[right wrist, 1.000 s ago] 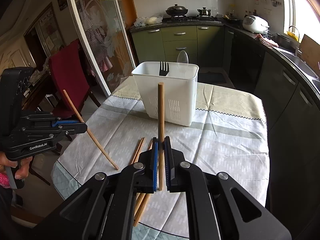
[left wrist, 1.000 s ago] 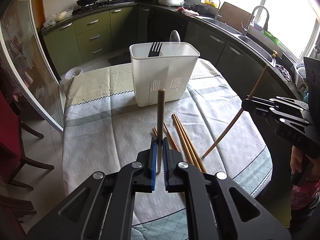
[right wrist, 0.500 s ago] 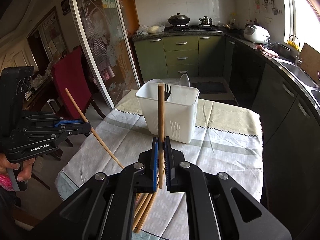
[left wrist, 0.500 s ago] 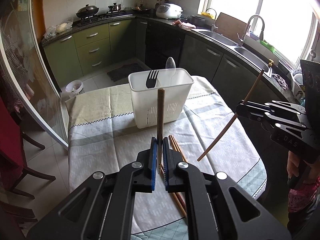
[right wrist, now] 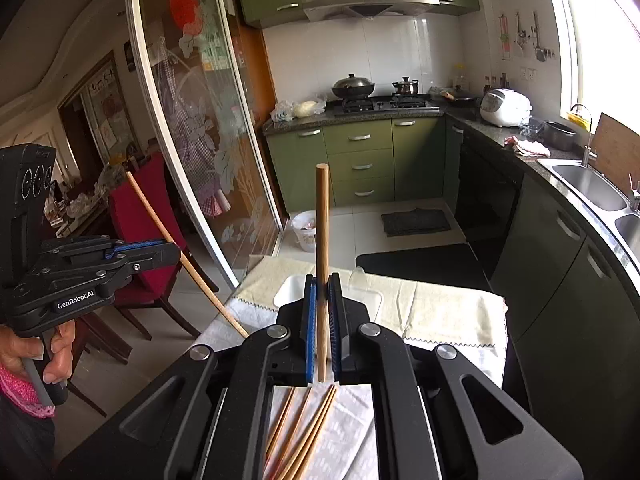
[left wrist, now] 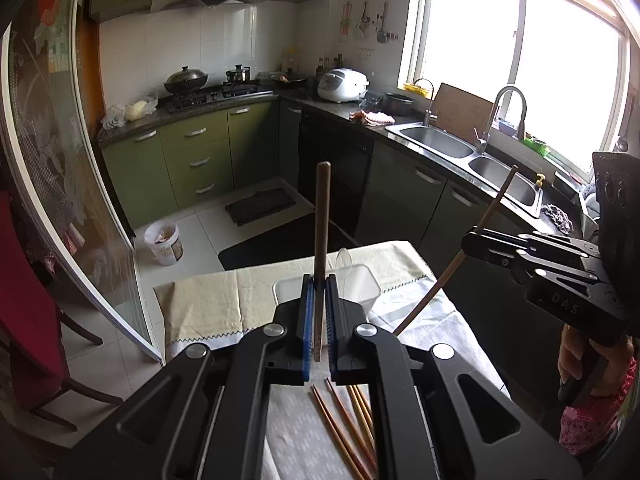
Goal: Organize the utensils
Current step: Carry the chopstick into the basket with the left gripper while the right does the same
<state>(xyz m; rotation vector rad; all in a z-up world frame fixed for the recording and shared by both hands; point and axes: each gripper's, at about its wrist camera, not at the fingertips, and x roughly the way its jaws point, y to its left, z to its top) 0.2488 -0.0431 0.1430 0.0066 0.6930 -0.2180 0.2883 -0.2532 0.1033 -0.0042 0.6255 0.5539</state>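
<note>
Gripping one wooden chopstick apiece, both tongs are clenched. The left tongs (left wrist: pixel 319 312) pinch a darker chopstick (left wrist: pixel 321 236) standing upright; the right tongs (right wrist: pixel 323 320) pinch a lighter chopstick (right wrist: pixel 322 248), also upright. Each tool shows in the other's camera, its chopstick slanting. Legible writing: "GenRobot.AI" on the left tool's body, "DAS" on the right tool's. Below, a white utensil caddy (left wrist: pixel 360 284) stands on the clothed surface (left wrist: pixel 208 304), a clear spoon (left wrist: pixel 345 258) rising from it. Loose chopsticks (right wrist: pixel 308 424) lie on the cloth nearer the cameras, apart from the caddy.
</note>
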